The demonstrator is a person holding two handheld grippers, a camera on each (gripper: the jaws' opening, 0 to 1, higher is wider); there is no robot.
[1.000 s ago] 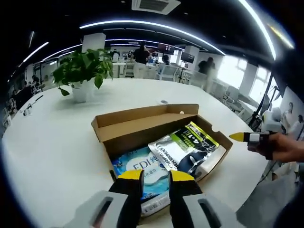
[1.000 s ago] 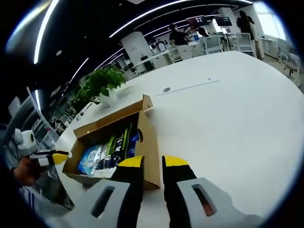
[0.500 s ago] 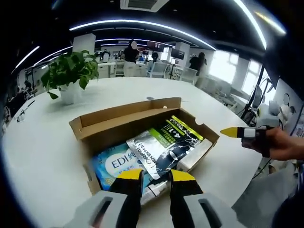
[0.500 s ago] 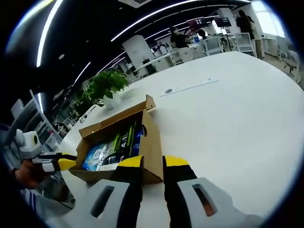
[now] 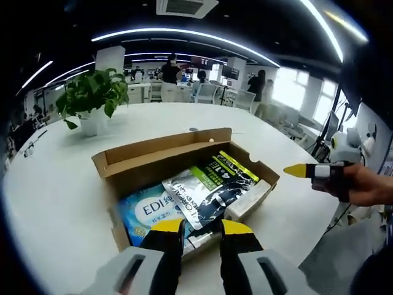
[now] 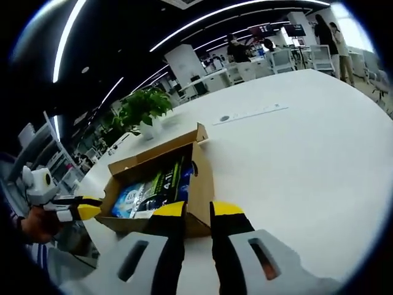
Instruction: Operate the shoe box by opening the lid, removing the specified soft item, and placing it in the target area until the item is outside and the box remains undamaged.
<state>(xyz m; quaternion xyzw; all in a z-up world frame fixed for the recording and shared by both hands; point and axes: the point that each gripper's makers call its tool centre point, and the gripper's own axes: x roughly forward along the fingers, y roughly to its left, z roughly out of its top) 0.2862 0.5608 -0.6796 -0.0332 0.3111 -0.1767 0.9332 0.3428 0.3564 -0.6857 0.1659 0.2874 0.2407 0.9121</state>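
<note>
Left gripper view: the left tool [image 5: 201,226] rises from the bottom edge, two grey jaws with glossy yellow tips standing a narrow gap apart with nothing between them. Just beyond the tips sits the shoe box [image 5: 161,161], a shallow rectangle of plain brown corrugated cardboard, lid folded back so its contents show. Inside lie flat, soft plastic packets: a blue-and-white packet [image 5: 146,212] at the near corner and a shiny silver, green and black pouch [image 5: 212,187] lying partly over it. The box rests on a smooth, round-edged white desk [image 5: 55,184]. A leafy potted plant [image 5: 92,98] in a white pot stands well behind it. At the right, a hand [image 5: 362,184] holds the right tool [image 5: 301,171], its yellow tip pointing at the box; whether it is parted I cannot tell here.

Right gripper view: the right tool [image 6: 190,209] shows its yellow tips slightly apart and empty, close to the box's [image 6: 199,184] near cardboard wall. The packets glint inside. The left tool [image 6: 83,211] comes in from the left, beside the box's far end.
</note>
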